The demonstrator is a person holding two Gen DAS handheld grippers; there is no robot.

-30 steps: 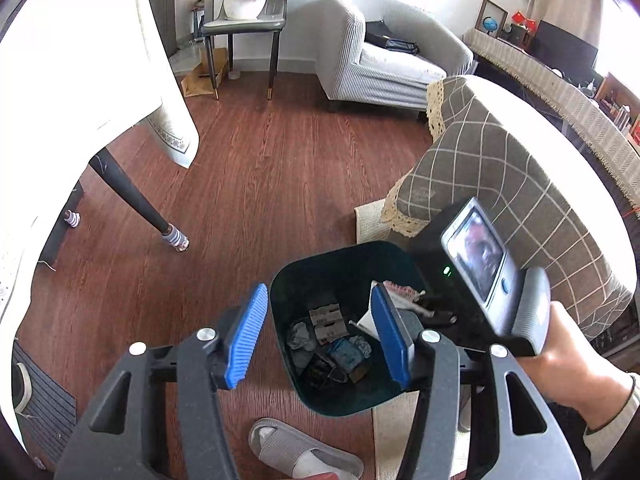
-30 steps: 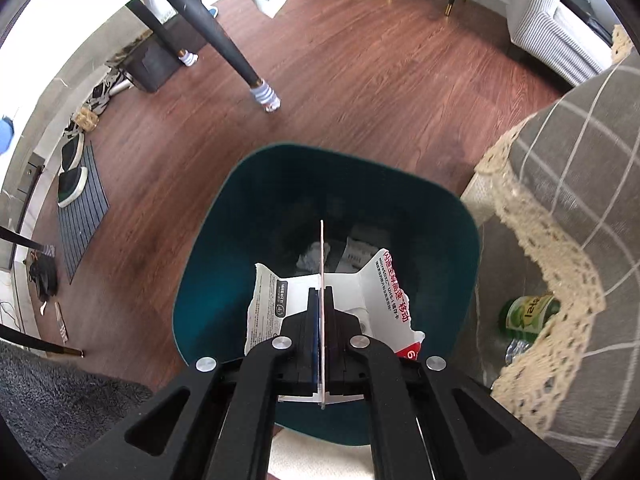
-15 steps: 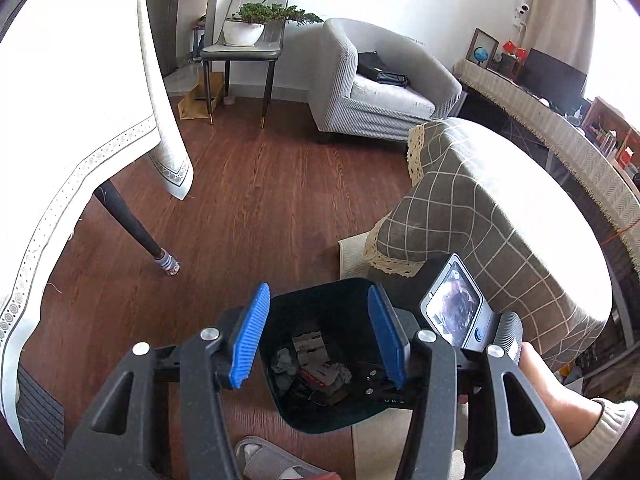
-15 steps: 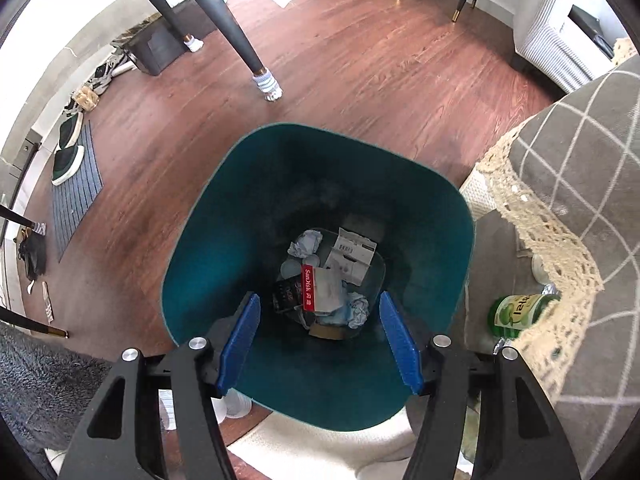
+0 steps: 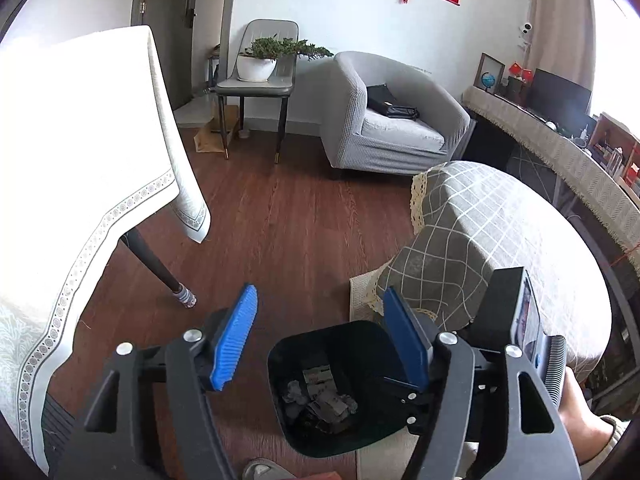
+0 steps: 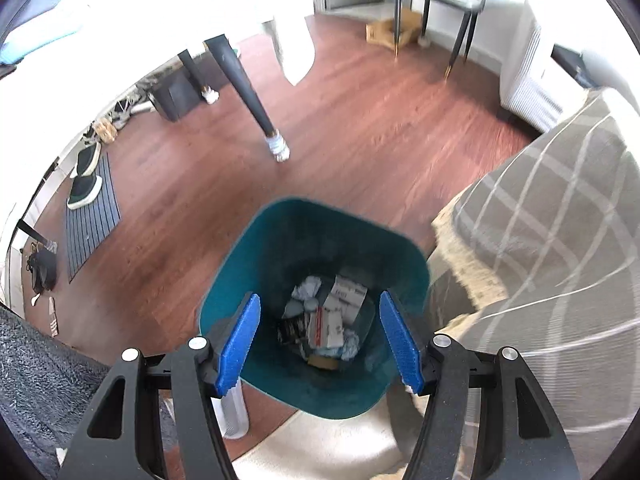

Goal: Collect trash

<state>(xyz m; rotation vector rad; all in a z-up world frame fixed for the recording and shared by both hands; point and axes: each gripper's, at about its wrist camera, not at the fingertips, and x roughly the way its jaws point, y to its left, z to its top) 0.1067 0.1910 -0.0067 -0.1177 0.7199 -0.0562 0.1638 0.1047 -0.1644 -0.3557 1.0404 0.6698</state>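
While my right tool (image 6: 319, 340) hangs over the teal bin (image 6: 256, 240) with its blue pads spread wide and nothing between them, the trash (image 6: 326, 320) lies in a heap at the bin's bottom. My left tool (image 5: 320, 340) is likewise agape and empty. To do the next pickup well, I judge I should lift both straight up clear of the rim (the checked cloth (image 6: 552, 216) hangs just beside it) before hunting for more litter.
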